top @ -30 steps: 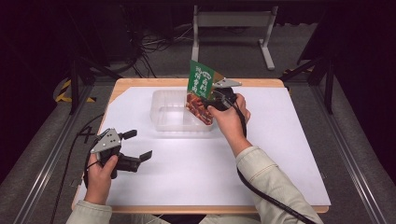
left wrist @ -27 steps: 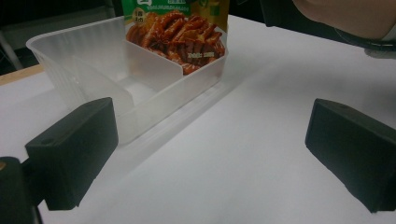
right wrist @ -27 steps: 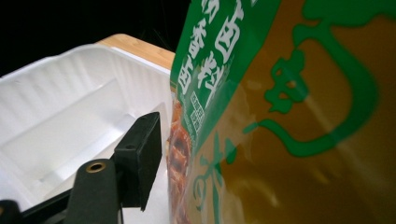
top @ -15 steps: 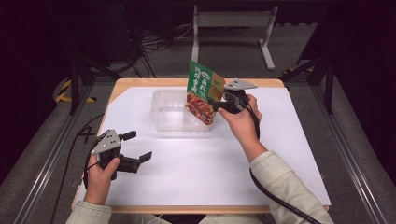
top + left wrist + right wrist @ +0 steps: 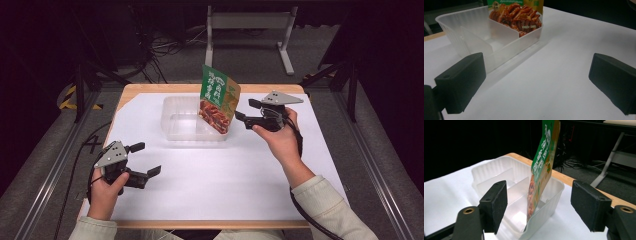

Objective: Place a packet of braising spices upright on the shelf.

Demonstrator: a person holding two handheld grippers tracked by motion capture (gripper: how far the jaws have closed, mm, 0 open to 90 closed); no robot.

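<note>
A green snack pouch (image 5: 219,102) with a picture of red-brown food stands tilted in the right end of a clear plastic tray (image 5: 172,120). My right gripper (image 5: 245,111) hovers just right of the pouch, apart from it. Its jaws have just been opening and hold nothing. In the right gripper view the pouch (image 5: 541,167) and the divided tray (image 5: 486,170) lie ahead of the open right gripper (image 5: 543,205). My left gripper (image 5: 147,159) rests open near the table's front left. The left gripper view looks past its own left gripper (image 5: 534,82) at the tray (image 5: 456,32) and pouch (image 5: 517,15).
A white sheet (image 5: 225,175) covers the wooden table (image 5: 150,89). The tray has inner dividers (image 5: 501,31). Dark floor, cables and a metal stand (image 5: 250,20) lie beyond the far edge.
My right gripper has let go of the pouch and drawn back to the right and slightly up, jaws wider. The pouch stays standing in the tray. The left gripper has not moved.
</note>
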